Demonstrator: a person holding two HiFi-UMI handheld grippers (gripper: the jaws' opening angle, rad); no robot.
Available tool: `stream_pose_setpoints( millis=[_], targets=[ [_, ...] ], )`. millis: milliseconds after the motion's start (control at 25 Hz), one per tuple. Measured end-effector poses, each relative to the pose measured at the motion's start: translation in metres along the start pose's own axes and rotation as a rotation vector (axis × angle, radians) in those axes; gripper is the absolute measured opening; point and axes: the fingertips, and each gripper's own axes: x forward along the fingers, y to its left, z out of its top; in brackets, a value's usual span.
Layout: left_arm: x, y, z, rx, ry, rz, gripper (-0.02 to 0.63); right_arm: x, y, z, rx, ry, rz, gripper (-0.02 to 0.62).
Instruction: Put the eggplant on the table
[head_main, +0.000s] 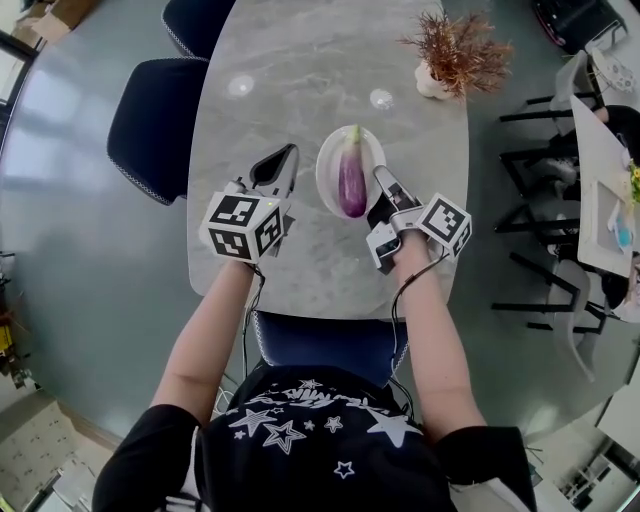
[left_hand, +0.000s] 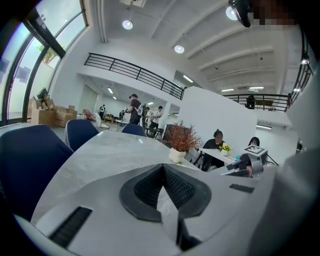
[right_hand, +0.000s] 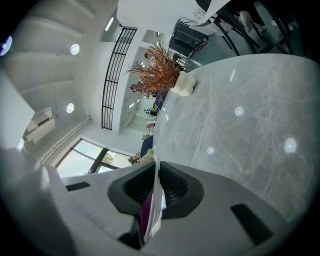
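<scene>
Two jaws of the right gripper (right_hand: 156, 168) pinch the round white plate (head_main: 326, 178) by its rim, seen only in that gripper's view. The head view shows the purple eggplant (head_main: 351, 178) lying on it, and the left gripper (head_main: 287, 153) closed and empty.

Open-plan office hall: mezzanine railing (left_hand: 135, 74), marble table (left_hand: 100, 155), people (left_hand: 218, 142) at desks.

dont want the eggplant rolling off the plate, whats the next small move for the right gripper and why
Probably lower the right gripper gently and level until the plate sits flat on the table. It is clamped on the plate's rim, the eggplant lies loose on it, and contact with the table isn't clear.
</scene>
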Motion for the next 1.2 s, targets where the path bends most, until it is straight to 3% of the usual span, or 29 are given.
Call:
stream_pose_setpoints(
  millis=[840, 1200],
  targets=[
    [0.021, 0.029, -0.055, -0.067, 0.088, 0.042, 0.008, 0.044, -0.061, -0.016, 0.001, 0.066, -0.092, 0.029],
    [0.025, 0.033, -0.058, -0.066, 0.092, 0.04, 0.008, 0.049, -0.066, -0.019, -0.065, 0.081, -0.13, 0.029]
  ],
)
